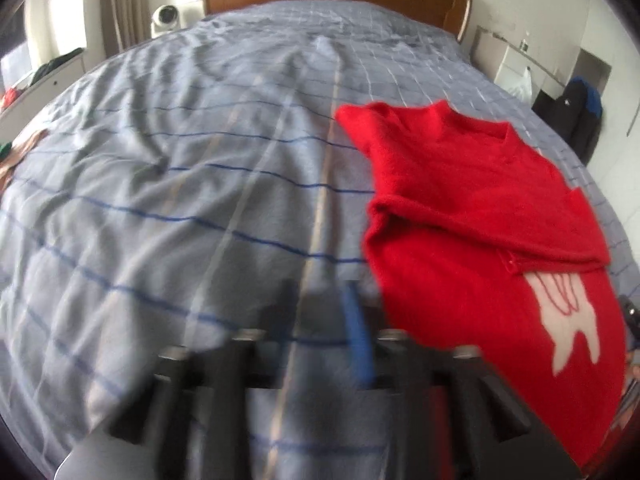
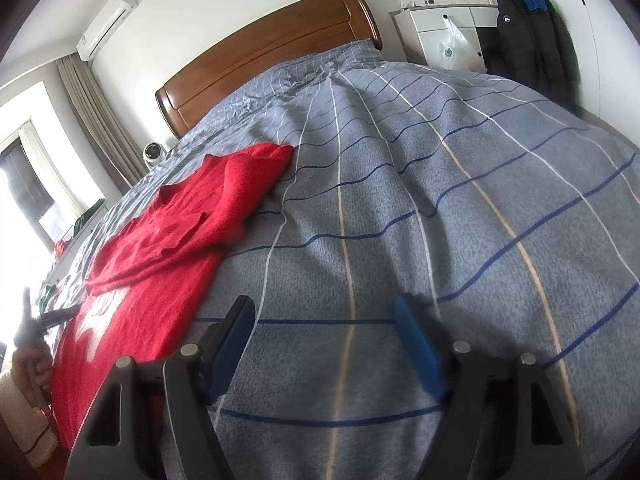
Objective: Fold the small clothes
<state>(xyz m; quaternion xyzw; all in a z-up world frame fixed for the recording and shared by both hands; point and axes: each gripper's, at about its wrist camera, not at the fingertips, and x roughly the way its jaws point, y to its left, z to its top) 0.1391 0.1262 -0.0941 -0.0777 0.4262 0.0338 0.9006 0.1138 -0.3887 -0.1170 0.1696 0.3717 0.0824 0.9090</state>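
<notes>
A red sweater [image 1: 480,216] lies partly folded on a blue checked bed [image 2: 400,220] as the right claw [image 2: 324,332] hovers spread and empty beside it; the blurred left claw [image 1: 320,312] appears narrowly parted.

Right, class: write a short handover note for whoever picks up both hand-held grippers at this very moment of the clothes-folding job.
Left hand-held gripper: blurred, seems nearly closed, holds nothing; it hovers over the bed just left of the red sweater.
Right hand-held gripper: open, empty, over bare checked bedspread to the right of the sweater.
Sweater: lies flat on the bedspread, white motif showing near the hem.
Done: a sleeve appears folded across the chest.
Left: probably fold the body in half, hem towards collar, then smooth it. No other clothes to fold are clearly in view.
</notes>
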